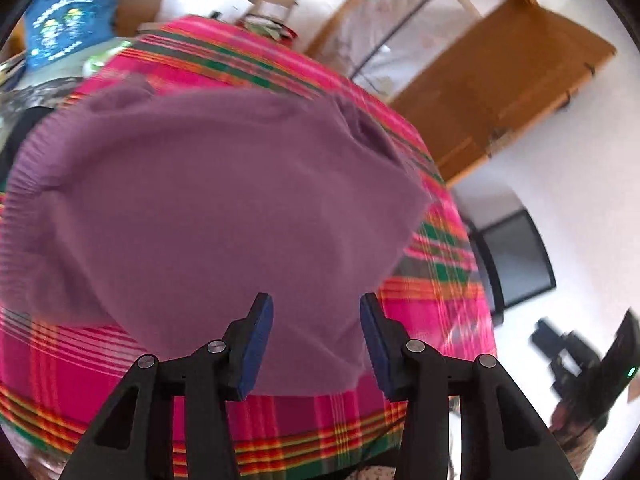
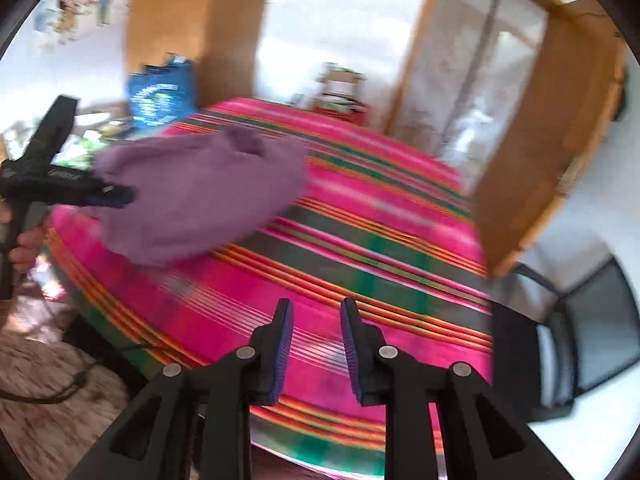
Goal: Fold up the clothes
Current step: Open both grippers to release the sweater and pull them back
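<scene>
Table (image 2: 400,216) covered by a bright pink cloth with green and orange stripes fills both views. Purple knitted garment (image 1: 208,208) lies bunched on the table's left part, well apart from the right gripper (image 2: 316,344), whose jaws stand partly open with nothing between them, above bare cloth at the near edge. Left gripper (image 1: 316,344) hovers at the garment's near edge, jaws apart, pads not pressing it. Blue bag (image 2: 160,96) stands beyond the far left edge.
</scene>
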Available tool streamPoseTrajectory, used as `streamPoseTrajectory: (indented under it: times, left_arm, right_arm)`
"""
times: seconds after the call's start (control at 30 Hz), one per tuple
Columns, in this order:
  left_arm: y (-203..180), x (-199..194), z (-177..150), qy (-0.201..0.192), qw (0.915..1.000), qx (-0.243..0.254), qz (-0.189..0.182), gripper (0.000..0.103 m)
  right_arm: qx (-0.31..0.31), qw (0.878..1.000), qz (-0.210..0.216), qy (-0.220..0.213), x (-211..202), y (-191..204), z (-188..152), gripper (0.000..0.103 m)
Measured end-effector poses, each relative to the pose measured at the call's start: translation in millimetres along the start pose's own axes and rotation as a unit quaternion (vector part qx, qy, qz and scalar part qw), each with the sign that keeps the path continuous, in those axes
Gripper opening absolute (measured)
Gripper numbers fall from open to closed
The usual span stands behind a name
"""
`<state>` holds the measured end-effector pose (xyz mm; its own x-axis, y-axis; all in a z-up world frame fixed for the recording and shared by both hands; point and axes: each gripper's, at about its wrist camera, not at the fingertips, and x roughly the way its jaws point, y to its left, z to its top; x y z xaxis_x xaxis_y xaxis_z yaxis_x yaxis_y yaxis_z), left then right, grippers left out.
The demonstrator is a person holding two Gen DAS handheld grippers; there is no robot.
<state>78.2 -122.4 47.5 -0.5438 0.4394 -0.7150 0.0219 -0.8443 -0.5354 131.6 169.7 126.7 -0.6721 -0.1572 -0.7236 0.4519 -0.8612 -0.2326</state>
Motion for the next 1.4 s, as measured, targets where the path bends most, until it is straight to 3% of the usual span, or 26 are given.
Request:
streamPoseTrajectory:
  times: [0.1,0.17,0.33,0.47,0.57,0.67,0.83,1.1,1.27,1.4]
  left_arm:
    - [-9.4,5.5,-13.9,0.006,0.9989,0.038,0.025,0.047]
    - [-16.4,3.3,-23.3,-0.005,0.9963,0.075,0.041,0.047]
    - [-32.5,-6.4,-45.8,-0.028,0.9847,0.161,0.061,0.047]
    - [-42.5,-6.4,-65.3,-0.059,0.9580,0.244,0.139,0.048]
    - [-52.9,-0.6,-74.5,-0.068,0.9417,0.294,0.148,0.048]
    - [-62.1,4.7,-81.6,-0.085,0.9196,0.345,0.168,0.048]
    - [-54.9,9.1,-83.0,-0.068,0.9173,0.358,0.161,0.048]
    - [-62.0,28.7,-87.9,-0.071,0.8956,0.403,0.175,0.048]
    - [-59.7,32.4,-93.9,-0.057,0.8905,0.421,0.164,0.048]
    - [-57.2,36.6,-94.7,-0.059,0.8913,0.416,0.171,0.048]
  right_arm:
    - [0.022,0.998,-0.060,0.006,-9.8,-17.4,-12.8,0.036]
    - [0.051,0.996,-0.066,0.011,-3.9,-23.8,-23.3,0.038]
    - [0.087,0.996,0.005,0.028,36.7,2.6,-39.6,0.038]
    - [0.082,0.994,0.063,0.018,57.8,32.3,-40.1,0.038]
    - [0.084,0.993,0.082,0.021,72.5,46.0,-35.7,0.038]
    - [0.086,0.992,0.093,0.023,81.2,57.2,-33.2,0.038]
    - [0.094,0.989,0.109,0.022,87.9,65.1,-34.2,0.038]
    - [0.097,0.988,0.116,0.033,98.7,74.2,-34.9,0.038]
    - [0.092,0.988,0.123,0.034,103.6,80.7,-32.9,0.038]
    - [0.095,0.986,0.131,0.033,107.6,80.9,-30.8,0.038]
